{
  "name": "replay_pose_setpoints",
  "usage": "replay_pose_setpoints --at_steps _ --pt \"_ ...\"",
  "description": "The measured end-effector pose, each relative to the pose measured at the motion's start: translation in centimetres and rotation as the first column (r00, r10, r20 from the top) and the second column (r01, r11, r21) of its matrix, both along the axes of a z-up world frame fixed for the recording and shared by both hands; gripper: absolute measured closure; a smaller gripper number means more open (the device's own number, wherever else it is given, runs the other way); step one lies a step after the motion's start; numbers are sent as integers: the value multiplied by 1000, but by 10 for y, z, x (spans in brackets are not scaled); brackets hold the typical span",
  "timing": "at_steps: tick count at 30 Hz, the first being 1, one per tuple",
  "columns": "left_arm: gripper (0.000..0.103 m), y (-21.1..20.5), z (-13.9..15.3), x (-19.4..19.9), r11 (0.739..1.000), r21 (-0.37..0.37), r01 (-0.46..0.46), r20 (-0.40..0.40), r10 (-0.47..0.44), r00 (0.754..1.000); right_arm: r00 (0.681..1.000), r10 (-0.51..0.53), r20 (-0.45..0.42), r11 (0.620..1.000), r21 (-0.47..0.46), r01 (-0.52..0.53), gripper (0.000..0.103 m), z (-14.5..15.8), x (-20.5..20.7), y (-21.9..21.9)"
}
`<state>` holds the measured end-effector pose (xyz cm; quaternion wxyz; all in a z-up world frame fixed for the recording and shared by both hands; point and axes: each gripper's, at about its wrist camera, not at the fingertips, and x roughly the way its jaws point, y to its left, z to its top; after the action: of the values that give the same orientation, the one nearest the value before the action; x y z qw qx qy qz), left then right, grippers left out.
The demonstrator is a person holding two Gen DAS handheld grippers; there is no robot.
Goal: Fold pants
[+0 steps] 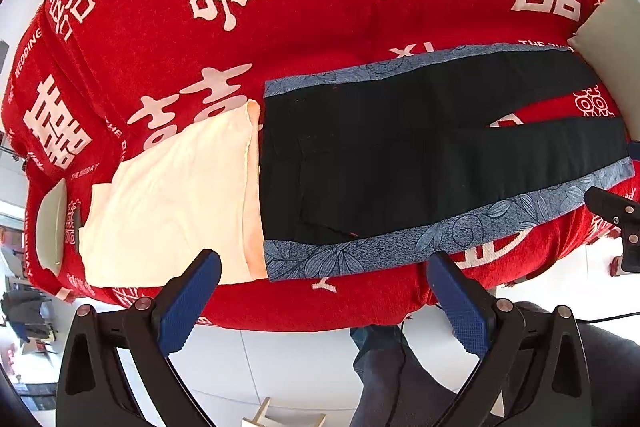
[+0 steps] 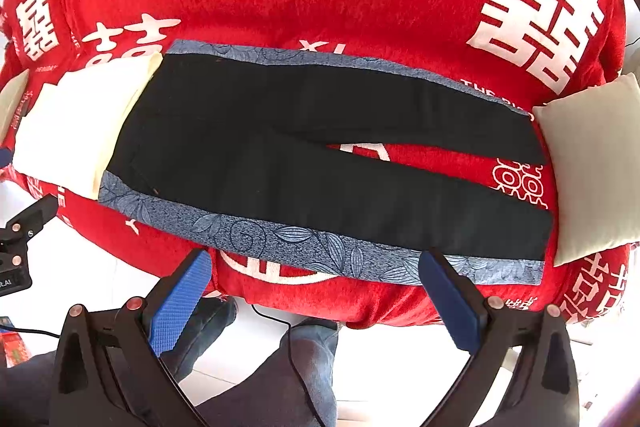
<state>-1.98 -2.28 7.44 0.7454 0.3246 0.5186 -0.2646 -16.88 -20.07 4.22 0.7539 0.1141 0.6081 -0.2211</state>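
Pants (image 2: 320, 147): black with blue floral side bands, spread flat on the red bedspread (image 2: 360, 7), waist at the left, legs running right and splayed into a narrow V so red shows between them. Nothing folded yet.

Near side: left claw (image 1: 324, 267) hangs just off the bed's front edge, jaws wide apart, gripping nothing, blue pads (image 1: 188, 307) clear of the cloth. Right claw (image 2: 316, 267) same deal: fully spread, empty, near the lower blue band, not touching it that I can see. Person's jeans-clad legs (image 2: 304, 359) below, cable trailing across the floor.

Mid: cream folded cloth (image 1: 168, 195) lies butted against the waistband, edge slightly overlapping it.

Far right: pale cushion (image 2: 596, 163) by the leg hems. Another pale cushion (image 1: 52, 227) at the left edge. Beyond them, spread printed with white double-happiness characters.
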Motion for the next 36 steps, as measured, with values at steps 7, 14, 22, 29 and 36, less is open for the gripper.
replay_pose_setpoints --at_steps 7,14,22,29,36 --pt "0 2 -2 4 995 -26 -94 -51 93 994 1000 -20 3 999 37 20 0 -5 -11 -17" --pt "0 -5 0 -13 978 -46 -203 -56 200 978 1000 -11 -7 996 83 12 0 -8 -24 -42" --pt "0 3 -20 -26 934 -62 -351 -161 337 928 1000 9 -24 985 171 -5 0 -29 -36 -54" --pt "0 33 -83 0 897 -104 -430 -286 387 877 971 -228 74 820 553 150 1 -88 -53 -55" --pt "22 63 -173 20 846 -156 -510 -484 385 786 911 -403 84 598 778 192 39 -189 -44 -15"
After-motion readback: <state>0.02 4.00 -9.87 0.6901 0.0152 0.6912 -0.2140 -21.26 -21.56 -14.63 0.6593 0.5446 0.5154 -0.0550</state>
